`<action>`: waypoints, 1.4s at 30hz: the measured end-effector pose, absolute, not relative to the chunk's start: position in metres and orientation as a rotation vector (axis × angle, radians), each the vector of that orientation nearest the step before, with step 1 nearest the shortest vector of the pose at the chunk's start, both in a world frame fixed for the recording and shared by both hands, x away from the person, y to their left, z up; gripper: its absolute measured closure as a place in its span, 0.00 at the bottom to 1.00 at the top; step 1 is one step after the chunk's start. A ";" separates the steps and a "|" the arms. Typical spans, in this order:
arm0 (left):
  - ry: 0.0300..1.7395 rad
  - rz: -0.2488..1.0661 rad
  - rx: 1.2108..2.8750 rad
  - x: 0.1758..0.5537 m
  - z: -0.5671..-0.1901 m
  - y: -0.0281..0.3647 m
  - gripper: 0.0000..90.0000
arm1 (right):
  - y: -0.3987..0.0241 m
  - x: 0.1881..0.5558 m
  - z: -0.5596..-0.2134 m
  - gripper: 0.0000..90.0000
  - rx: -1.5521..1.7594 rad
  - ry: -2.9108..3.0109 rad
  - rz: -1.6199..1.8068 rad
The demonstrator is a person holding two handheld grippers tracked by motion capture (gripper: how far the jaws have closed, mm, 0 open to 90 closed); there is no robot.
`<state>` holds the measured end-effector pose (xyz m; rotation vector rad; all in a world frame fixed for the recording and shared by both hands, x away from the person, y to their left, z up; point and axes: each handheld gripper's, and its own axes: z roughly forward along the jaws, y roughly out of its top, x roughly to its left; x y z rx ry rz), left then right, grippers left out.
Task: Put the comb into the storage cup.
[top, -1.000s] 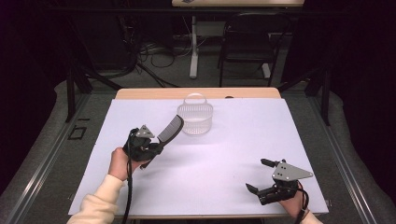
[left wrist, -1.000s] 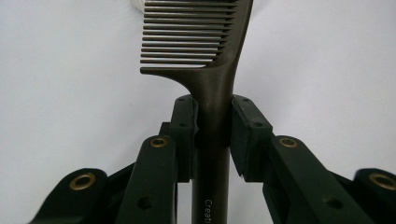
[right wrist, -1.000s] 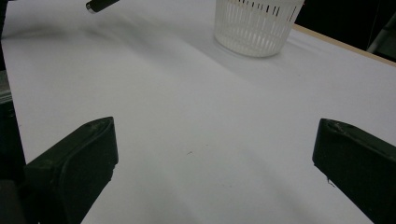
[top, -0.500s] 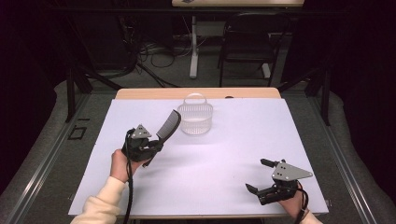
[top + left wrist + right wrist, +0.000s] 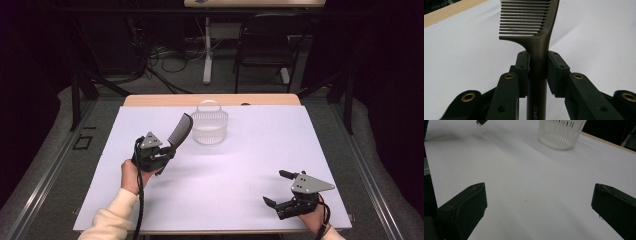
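My left gripper (image 5: 167, 149) is shut on the handle of a dark comb (image 5: 180, 129), held off the table at the left. The comb's toothed end slants up and right toward a white slotted basket (image 5: 210, 128) with a handle, near the table's far edge. In the left gripper view the comb (image 5: 537, 42) stands clamped between the two pads, teeth pointing left. My right gripper (image 5: 278, 188) rests low at the front right, open, with nothing between its jaws. The basket (image 5: 561, 131) shows far ahead in the right gripper view.
A white sheet (image 5: 240, 165) covers the table, with a strip of wood (image 5: 165, 100) at its far edge. A chair (image 5: 262, 50) and cables stand on the floor beyond the table.
My left gripper has lifted and carried the comb up and to the right, closer to the basket. The right gripper has stayed still.
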<state>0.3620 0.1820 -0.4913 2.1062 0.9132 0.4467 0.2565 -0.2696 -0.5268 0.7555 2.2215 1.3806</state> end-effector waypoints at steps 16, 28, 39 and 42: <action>0.915 0.470 2.071 0.373 -0.487 0.176 0.80 | -0.270 0.257 -0.527 0.00 0.759 2.220 1.385; 0.913 0.486 2.050 0.385 -0.480 0.168 0.80 | -0.270 0.257 -0.527 0.00 0.758 2.224 1.382; 0.918 0.495 2.022 0.395 -0.472 0.166 0.80 | -0.270 0.257 -0.527 0.00 0.758 2.224 1.382; 0.918 0.497 2.018 0.397 -0.470 0.166 0.80 | -0.270 0.257 -0.527 0.00 0.758 2.224 1.383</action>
